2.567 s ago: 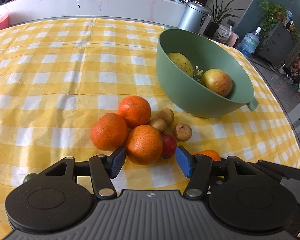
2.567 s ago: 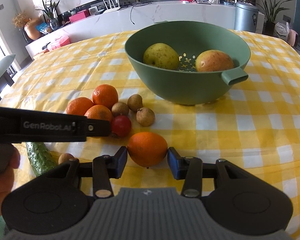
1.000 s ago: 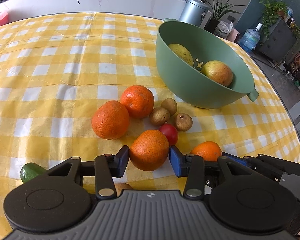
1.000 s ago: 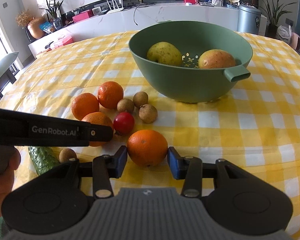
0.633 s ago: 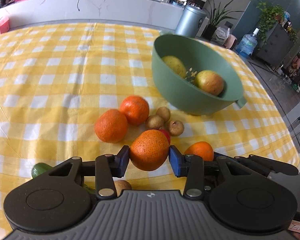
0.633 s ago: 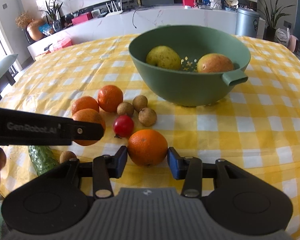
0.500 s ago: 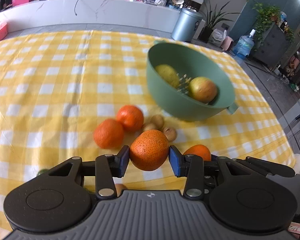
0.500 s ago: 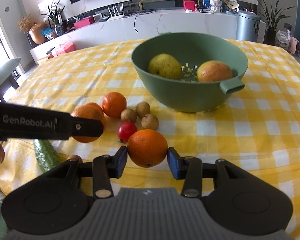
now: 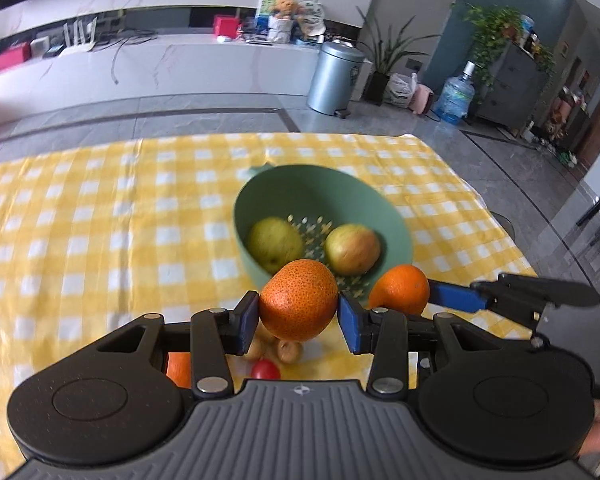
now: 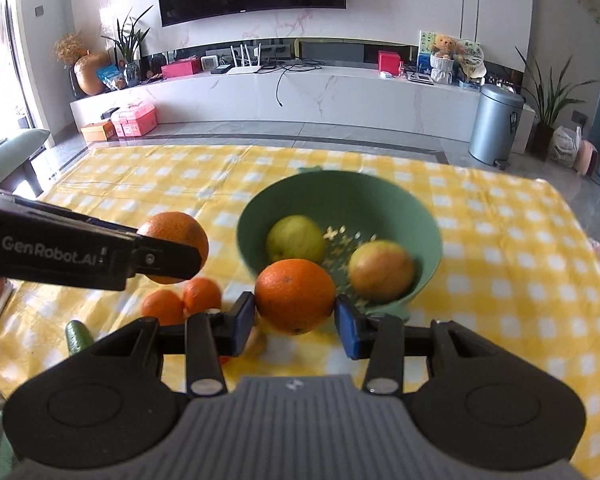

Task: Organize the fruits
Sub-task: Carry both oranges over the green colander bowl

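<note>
My left gripper is shut on a rough-skinned orange and holds it high above the table, near the green colander bowl. My right gripper is shut on a smooth orange, also lifted, in front of the bowl. The bowl holds a yellow-green pear and a reddish apple. The right gripper's orange shows in the left wrist view; the left gripper's orange shows in the right wrist view.
On the yellow checked cloth lie two more oranges, a cucumber, a red tomato and small brown fruits. The table's edges lie at the far side and the right.
Both grippers have risen well above the table with their oranges and now look down on the bowl. The other fruit stays on the cloth.
</note>
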